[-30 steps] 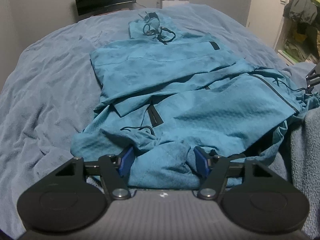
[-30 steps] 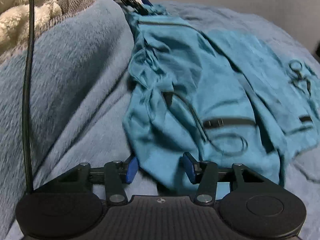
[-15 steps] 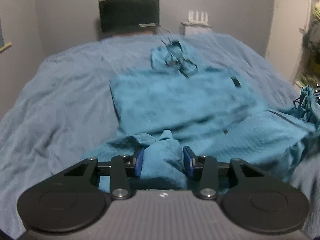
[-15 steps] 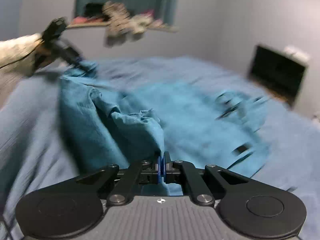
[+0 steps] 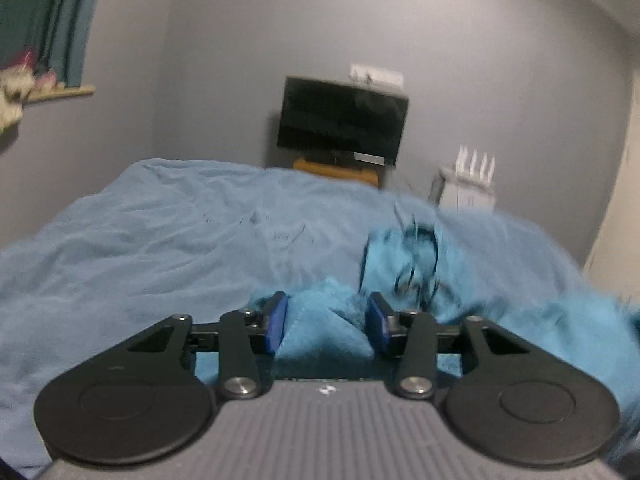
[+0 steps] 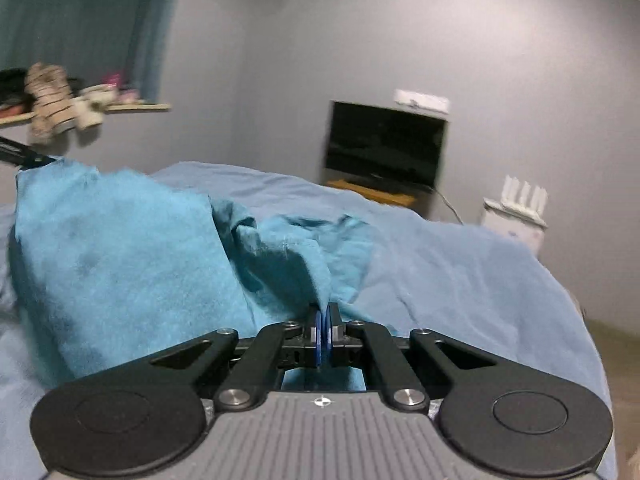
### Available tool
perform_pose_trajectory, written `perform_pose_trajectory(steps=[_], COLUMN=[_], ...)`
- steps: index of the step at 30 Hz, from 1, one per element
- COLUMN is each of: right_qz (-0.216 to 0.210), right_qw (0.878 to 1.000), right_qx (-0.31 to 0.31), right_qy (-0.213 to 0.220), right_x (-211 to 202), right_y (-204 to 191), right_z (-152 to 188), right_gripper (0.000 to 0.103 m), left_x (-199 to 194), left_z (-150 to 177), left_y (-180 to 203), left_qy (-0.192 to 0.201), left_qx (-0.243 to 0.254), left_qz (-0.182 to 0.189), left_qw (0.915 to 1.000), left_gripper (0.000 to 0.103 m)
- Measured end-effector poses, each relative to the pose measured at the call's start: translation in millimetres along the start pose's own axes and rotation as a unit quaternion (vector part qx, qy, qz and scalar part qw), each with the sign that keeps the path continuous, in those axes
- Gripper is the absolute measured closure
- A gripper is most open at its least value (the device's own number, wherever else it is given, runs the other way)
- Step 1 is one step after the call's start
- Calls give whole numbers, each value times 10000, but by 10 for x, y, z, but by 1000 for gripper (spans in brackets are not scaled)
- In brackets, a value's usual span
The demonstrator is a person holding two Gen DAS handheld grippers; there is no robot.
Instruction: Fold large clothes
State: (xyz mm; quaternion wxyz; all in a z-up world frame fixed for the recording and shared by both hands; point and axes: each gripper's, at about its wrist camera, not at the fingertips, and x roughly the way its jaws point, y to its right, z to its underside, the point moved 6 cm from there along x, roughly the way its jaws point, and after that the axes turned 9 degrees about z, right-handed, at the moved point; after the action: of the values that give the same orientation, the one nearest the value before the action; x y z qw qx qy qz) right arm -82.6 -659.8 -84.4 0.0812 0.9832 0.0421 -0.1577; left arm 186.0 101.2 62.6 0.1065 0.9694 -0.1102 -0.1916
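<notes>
A teal jacket (image 5: 500, 320) with black drawstrings lies on the bed, blurred by motion. A thick bunch of its fabric (image 5: 324, 332) fills the gap between the blue pads of my left gripper (image 5: 327, 320). The jaws are opening, and the pads still touch the cloth on both sides. In the right wrist view the jacket (image 6: 120, 248) hangs as a raised sheet. Its far corner is pinched in the left gripper (image 6: 28, 158) at the picture's left edge. My right gripper (image 6: 324, 316) is shut on a thin fold of the same jacket.
A blue blanket (image 5: 160, 240) covers the bed. Beyond its far end stand a dark screen (image 5: 342, 120) on a low stand and a white router (image 5: 468, 184). A wall shelf with plush toys (image 6: 56, 108) hangs at the left, beside a curtain.
The right gripper shut on the jacket's edge. Both grippers rose and swung toward the far end of the bed, lifting the near edge; both views now face the wall.
</notes>
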Motion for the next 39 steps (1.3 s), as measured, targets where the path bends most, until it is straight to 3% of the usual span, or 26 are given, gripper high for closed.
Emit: perform_pose_trajectory(steps=[3, 5, 6, 7, 9, 11, 14, 17, 20, 24, 25, 26, 27, 28, 29, 30, 39], right_qz=[236, 419, 480, 551, 463, 212, 394, 314, -66, -369, -431, -474, -522, -480, -353, -226, 579], right_qw=[9991, 9975, 9960, 9930, 9838, 9728, 9693, 9668, 9636, 9653, 9658, 9675, 9707, 9748, 9795, 9842, 9955], right_qx=[277, 391, 506, 733, 1349, 1848, 1866, 2005, 2180, 2167, 2143, 2055, 1876, 1662, 1441, 1263, 725], right_qy=[-205, -403, -555, -740, -1087, -1381, -1551, -1553, -1544, -1411, -1396, -1396, -1406, -1407, -1366, -1223, 200], right_x=[438, 741, 947, 1122, 1401, 1552, 1607, 1667, 1747, 1693, 1652, 1625, 1618, 1568, 1550, 1541, 1593], right_y=[91, 144, 131, 168, 270, 292, 302, 319, 345, 339, 338, 308, 253, 223, 192, 162, 141], right_z=[97, 213, 300, 390, 589, 817, 1028, 1094, 1086, 1026, 1003, 995, 992, 977, 961, 925, 279], right_gripper=[100, 98, 92, 85, 59, 49, 38, 35, 37, 50, 50, 57, 76, 86, 95, 97, 100], left_x=[148, 301, 401, 477, 653, 822, 1001, 1123, 1197, 1239, 1215, 1195, 1176, 1151, 1143, 1135, 1230], left_z=[-27, 46, 135, 234, 465, 679, 835, 923, 974, 1042, 1050, 1066, 1077, 1077, 1073, 1063, 679], left_y=[-142, -268, -354, -427, -615, -800, -1014, -1135, -1181, -1186, -1178, -1168, -1147, -1119, -1095, -1061, -823], left_qy=[450, 363, 174, -6, -401, -797, -1040, -1098, -1157, -1426, -1465, -1526, -1597, -1668, -1678, -1658, -807], left_qx=[-171, -169, -197, -246, -383, -485, -429, -546, -645, -475, -498, -525, -532, -504, -408, -326, 59], left_qz=[-287, -396, -455, -487, -472, -531, -672, -483, -37, 224, 327, 428, 535, 578, 545, 546, 241], left_qw=[9984, 9984, 9986, 9985, 9973, 9942, 9914, 9913, 9912, 9884, 9874, 9860, 9843, 9830, 9835, 9841, 9964], left_gripper=[18, 18, 18, 18, 18, 18, 18, 18, 18, 31, 38, 52, 67, 72, 80, 90, 98])
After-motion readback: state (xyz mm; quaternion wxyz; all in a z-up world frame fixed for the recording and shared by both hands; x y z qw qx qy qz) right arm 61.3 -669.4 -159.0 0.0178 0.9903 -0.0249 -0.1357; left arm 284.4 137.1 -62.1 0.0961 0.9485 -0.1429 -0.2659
